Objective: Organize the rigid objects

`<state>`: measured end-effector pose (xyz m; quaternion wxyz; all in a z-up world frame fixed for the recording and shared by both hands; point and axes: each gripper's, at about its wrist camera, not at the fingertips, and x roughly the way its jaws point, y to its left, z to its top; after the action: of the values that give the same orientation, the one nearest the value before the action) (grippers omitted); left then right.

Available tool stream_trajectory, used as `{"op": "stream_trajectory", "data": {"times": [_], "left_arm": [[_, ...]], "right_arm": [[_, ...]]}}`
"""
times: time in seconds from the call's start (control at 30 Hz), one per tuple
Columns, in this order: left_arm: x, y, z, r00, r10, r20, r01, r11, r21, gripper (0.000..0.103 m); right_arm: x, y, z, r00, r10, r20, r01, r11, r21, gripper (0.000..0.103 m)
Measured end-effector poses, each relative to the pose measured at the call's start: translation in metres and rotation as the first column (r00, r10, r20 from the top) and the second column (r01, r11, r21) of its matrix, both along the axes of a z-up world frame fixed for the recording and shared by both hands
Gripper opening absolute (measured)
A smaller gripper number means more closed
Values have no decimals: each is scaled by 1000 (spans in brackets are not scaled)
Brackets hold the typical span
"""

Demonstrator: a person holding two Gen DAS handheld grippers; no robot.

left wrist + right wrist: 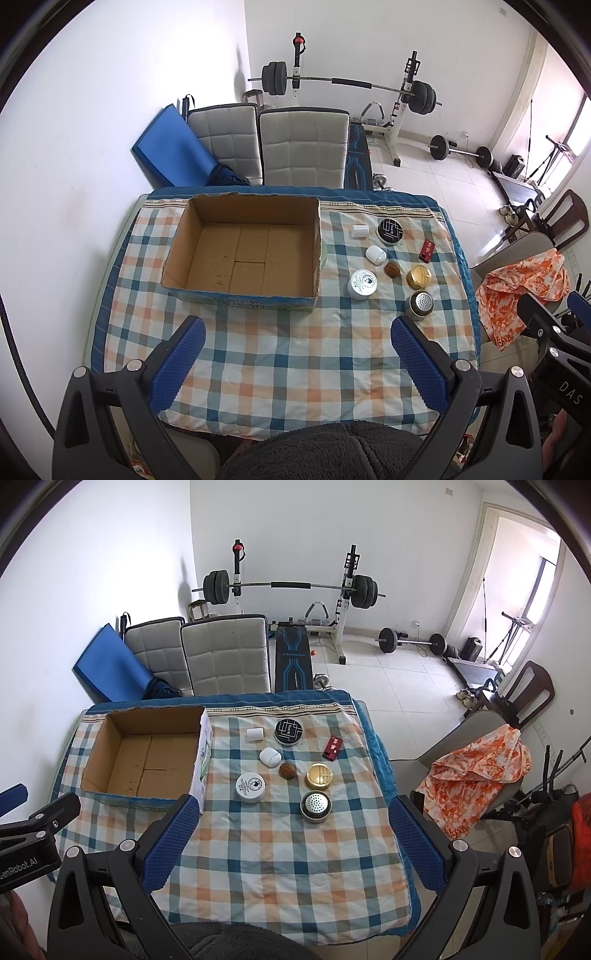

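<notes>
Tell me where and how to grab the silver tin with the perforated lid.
Grip the silver tin across its round side wall, coming straight down with the right gripper. It stands upright and nearest the table's front edge. Set the fingers left and right: the gold tin sits close behind, while both flanks show bare cloth.

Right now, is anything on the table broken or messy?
Only the cardboard box looks rough: its flaps are torn off, leaving a ragged top edge, most visibly along the far wall. It is empty. The small items to its right, like the white round tin and walnut, sit neatly apart; nothing is spilled.
</notes>
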<state>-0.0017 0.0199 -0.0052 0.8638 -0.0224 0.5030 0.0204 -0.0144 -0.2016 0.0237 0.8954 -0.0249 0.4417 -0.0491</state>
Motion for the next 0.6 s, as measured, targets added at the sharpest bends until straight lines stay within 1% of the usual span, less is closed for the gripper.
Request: {"op": "stream_trajectory", "data": {"times": [0.6], "left_arm": [[1, 1, 0, 1000, 3, 6, -3, 1000, 1, 103]], "right_arm": [[1, 1, 2, 1000, 1, 7, -1, 1000, -2, 103]]}}
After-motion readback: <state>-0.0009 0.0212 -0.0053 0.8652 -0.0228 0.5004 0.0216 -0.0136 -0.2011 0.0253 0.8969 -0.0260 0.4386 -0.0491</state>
